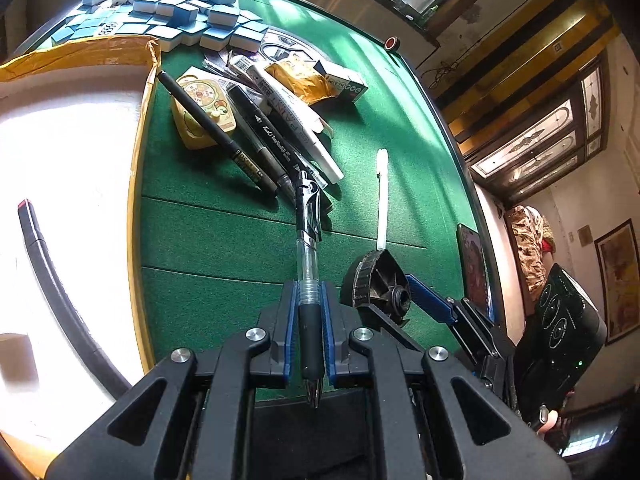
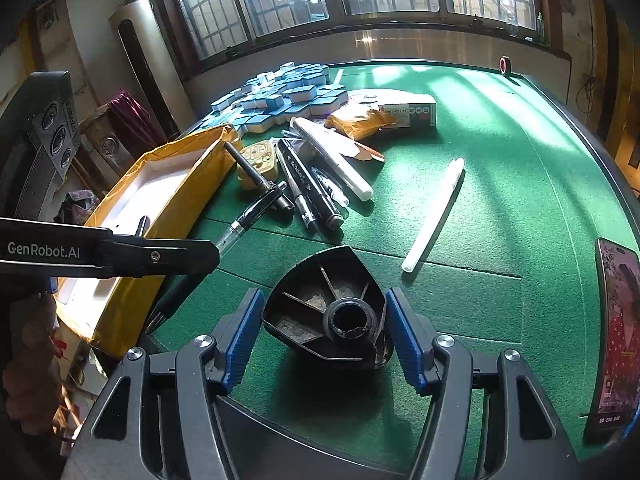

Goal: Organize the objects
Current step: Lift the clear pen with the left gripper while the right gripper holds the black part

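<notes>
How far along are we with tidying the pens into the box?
Early. Done: one red-capped marker lies in the yellow box. In hand: the left gripper is shut on a clear pen; the right gripper brackets a black knob. Left: the pen pile, a white pen and small cartons on the felt.

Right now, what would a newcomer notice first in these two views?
The left hand-held gripper shut on a clear-barrelled black pen, lifted above the green felt table. Next, the black ribbed knob between the right hand-held gripper's wide jaws. Behind them lie a heap of pens and markers beside the yellow-sided box, and blue mahjong tiles at the far edge.
</notes>
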The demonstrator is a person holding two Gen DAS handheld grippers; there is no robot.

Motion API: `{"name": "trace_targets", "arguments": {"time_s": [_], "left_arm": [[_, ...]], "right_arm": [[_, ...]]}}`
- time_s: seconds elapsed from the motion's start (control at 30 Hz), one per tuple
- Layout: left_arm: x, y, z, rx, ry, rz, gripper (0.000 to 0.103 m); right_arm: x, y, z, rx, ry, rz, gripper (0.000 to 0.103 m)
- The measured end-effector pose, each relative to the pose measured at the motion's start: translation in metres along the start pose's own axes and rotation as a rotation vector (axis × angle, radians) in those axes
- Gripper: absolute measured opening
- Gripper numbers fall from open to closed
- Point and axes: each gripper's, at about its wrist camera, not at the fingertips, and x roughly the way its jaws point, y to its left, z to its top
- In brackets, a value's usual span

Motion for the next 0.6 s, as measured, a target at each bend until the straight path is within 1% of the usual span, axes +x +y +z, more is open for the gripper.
{"name": "trace_targets", "arguments": {"time_s": [0.27, 0.6], "left_arm": [[-0.007, 0.006, 0.0, -0.014, -0.012, -0.022, 0.009], [-0.015, 0.015, 0.0, -0.037, -0.032, -0.037, 0.009]], "right_arm": [[0.0, 0.003, 0.003, 0.02, -0.005, 0.011, 0.057], [0.003, 0.016, 0.007, 0.008, -0.011, 0.024, 0.057]]}}
